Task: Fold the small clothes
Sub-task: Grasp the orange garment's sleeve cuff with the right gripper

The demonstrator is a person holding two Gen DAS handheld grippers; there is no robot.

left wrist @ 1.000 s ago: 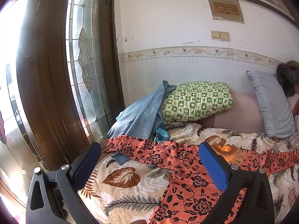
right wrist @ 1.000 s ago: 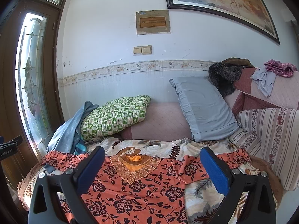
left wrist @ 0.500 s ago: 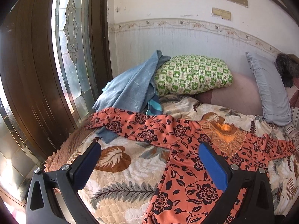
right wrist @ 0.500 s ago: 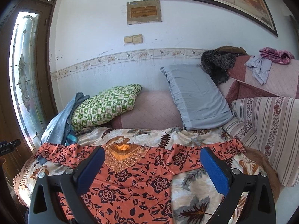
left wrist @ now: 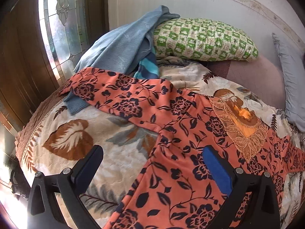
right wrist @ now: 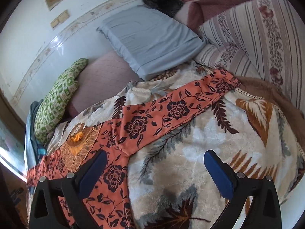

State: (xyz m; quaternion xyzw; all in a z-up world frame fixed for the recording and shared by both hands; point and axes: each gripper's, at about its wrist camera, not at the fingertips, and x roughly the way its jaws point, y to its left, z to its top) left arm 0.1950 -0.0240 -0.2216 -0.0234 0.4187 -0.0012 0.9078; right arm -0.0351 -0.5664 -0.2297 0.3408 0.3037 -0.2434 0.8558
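1. An orange flowered top (left wrist: pixel 177 126) is seen laid out flat on a leaf-patterned blanket (left wrist: pixel 72 139) on a bed, both sleeves spread wide and the embroidered neckline (left wrist: pixel 242 122) facing up.
2. The left tool (left wrist: pixel 152 164) is held released, its jaws wide apart, above the top's side just below the armpit; nothing is gripped.
3. The right tool (right wrist: pixel 154 168) is likewise held spread and empty, over the blanket beside the other sleeve (right wrist: pixel 177 110).
4. The step in hand is judged to be the approach before a first fold; no fold is yet seen.
5. One sleeve end is draped over a blue cloth (left wrist: pixel 122 43) near a green checked pillow (left wrist: pixel 204 40).
6. Next, each sleeve is probably to be pinched near its cuff and carried inward across the chest, the left one lifted clear of the blue cloth.
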